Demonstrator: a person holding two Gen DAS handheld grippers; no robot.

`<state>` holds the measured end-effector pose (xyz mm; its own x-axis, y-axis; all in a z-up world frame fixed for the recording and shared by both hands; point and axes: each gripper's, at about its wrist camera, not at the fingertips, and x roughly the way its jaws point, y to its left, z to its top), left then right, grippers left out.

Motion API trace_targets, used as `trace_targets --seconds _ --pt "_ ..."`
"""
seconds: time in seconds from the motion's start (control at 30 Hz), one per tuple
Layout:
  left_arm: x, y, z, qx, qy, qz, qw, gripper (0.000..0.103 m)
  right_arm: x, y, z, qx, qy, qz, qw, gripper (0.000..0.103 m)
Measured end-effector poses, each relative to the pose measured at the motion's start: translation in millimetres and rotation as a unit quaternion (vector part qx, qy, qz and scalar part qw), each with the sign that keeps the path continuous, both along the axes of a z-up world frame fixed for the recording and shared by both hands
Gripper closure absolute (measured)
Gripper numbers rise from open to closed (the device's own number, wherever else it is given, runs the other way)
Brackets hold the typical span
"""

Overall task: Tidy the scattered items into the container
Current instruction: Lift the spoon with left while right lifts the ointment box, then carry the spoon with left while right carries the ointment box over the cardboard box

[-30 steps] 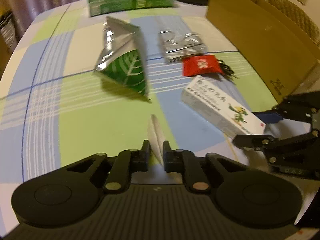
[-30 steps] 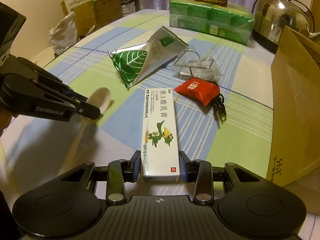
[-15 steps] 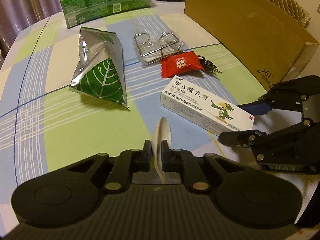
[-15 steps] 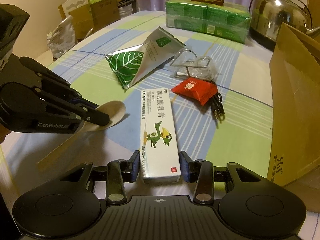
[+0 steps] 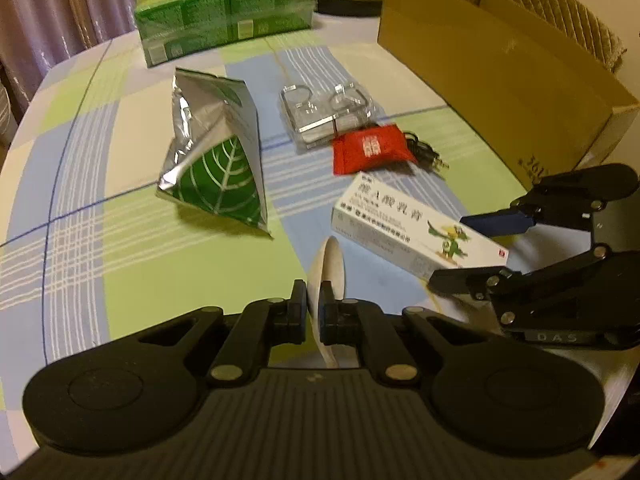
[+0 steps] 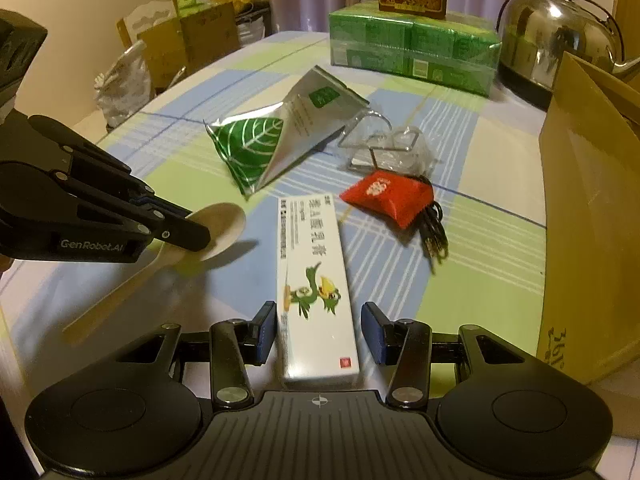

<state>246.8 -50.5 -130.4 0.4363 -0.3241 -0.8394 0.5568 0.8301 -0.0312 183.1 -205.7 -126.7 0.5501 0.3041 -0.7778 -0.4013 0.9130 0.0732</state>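
My left gripper (image 5: 316, 304) is shut on a pale wooden spoon (image 5: 331, 262), bowl forward, held clear of the checked tablecloth. From the right wrist view the spoon (image 6: 224, 224) hangs above its shadow, in the left gripper (image 6: 192, 236). A white ointment box (image 6: 316, 280) with a green bird lies lengthwise between the fingers of my right gripper (image 6: 319, 332), which stands open with a small gap on each side. In the left wrist view, the right gripper (image 5: 480, 250) straddles the near end of that box (image 5: 404, 224). The brown cardboard container (image 5: 500, 80) stands open at the right.
A green-leaf foil bag (image 5: 216, 160), a clear pack of metal hooks (image 5: 324, 108) and a red pouch with black cables (image 5: 372, 148) lie mid-table. Green cartons (image 6: 412, 48) and a steel kettle (image 6: 556, 40) stand at the back. The container's wall (image 6: 592, 208) is close on my right.
The left gripper has raised the spoon off the cloth and carried it right, toward the white box. The right gripper stays around the box, its fingers slightly wider.
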Motion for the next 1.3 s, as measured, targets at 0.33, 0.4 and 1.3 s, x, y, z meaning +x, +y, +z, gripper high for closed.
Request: trace_targets --seconds 0.33,0.4,1.3 --pt "0 -3 3 -0.004 0.000 -0.001 1.0000 0.100 10 7 -9 -0.015 -0.001 0.016 1.000 0.061" --pt "0 -4 3 -0.005 -0.001 -0.002 1.0000 0.100 10 7 -8 -0.018 -0.003 0.013 1.000 0.067" --pt "5 -26 32 -0.022 -0.029 0.002 0.9993 0.100 3 -10 34 0.007 -0.055 -0.036 0.998 0.068"
